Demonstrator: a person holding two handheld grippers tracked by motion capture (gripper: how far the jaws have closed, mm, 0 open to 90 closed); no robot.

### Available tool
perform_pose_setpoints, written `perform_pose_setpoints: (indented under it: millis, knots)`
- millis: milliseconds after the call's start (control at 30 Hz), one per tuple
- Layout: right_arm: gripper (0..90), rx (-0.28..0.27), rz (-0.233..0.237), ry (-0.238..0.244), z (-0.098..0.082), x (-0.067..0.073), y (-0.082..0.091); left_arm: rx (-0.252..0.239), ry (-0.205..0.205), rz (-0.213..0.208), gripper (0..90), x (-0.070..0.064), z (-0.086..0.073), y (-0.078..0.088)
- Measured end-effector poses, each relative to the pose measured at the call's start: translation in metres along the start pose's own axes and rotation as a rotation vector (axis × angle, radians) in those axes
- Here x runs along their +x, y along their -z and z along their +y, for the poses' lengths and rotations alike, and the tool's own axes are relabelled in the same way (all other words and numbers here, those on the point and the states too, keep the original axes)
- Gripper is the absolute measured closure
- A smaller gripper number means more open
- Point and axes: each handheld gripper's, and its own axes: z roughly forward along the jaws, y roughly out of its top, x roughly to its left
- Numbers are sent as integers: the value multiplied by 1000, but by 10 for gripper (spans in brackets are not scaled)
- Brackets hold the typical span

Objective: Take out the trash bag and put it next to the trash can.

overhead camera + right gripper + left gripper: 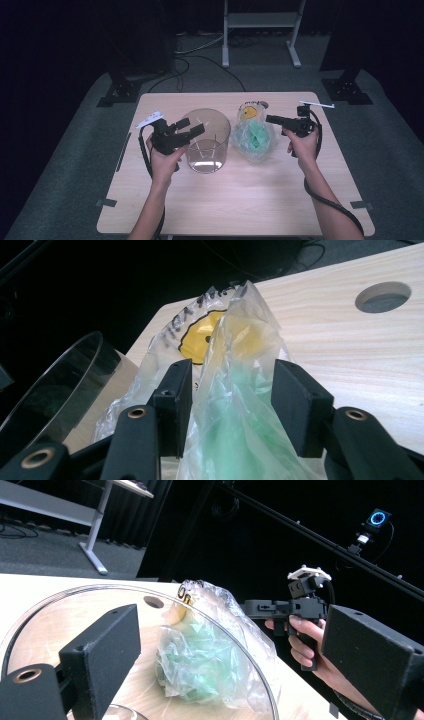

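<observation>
A crumpled clear plastic bag [255,136] with green stuff inside and a yellow print near its top stands on the wooden table [225,200]. The bag's [235,440] upper film rises between the jaws of my right gripper [232,375], which stand apart and do not pinch it. From the right, that gripper [270,119] points at the bag top. Left of the bag stands a clear round container [207,142]. My left gripper [194,126] is open, held over the container's left rim. In the left gripper view the bag [210,655] shows through the container's wall [100,587].
A round hole [382,296] is cut in the table behind the bag. Black stand feet [120,92] [347,90] rest on the grey floor at both far corners. A white frame [260,20] stands farther back. Bare tabletop lies in front of the container and bag.
</observation>
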Motion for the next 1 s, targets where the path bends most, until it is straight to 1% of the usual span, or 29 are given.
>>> perform_pose_setpoints:
  millis: [233, 300, 333, 500, 667, 900, 1000]
  knots:
    - [481, -38, 14, 10, -3, -9, 21, 4, -1, 4, 78, 1, -1, 0]
    - [481, -43, 14, 11, -3, -9, 23, 5, 0, 5, 78, 1, -1, 0]
    - [481, -50, 11, 13, -5, -12, 29, 5, 1, 6, 77, 0, -1, -1]
    - [473, -62, 7, 12, -10, -18, 38, 10, 0, 7, 77, 0, -2, -2]
    - [456, -77, 4, 26, -17, -21, 47, 11, 0, 8, 78, 1, -2, -2]
    - [444, -76, -22, 48, -26, -26, 56, 9, -3, 10, 77, 0, -1, -1]
    - [429, -75, -38, 65, -30, -26, 58, 9, 0, 11, 78, 1, -2, -1]
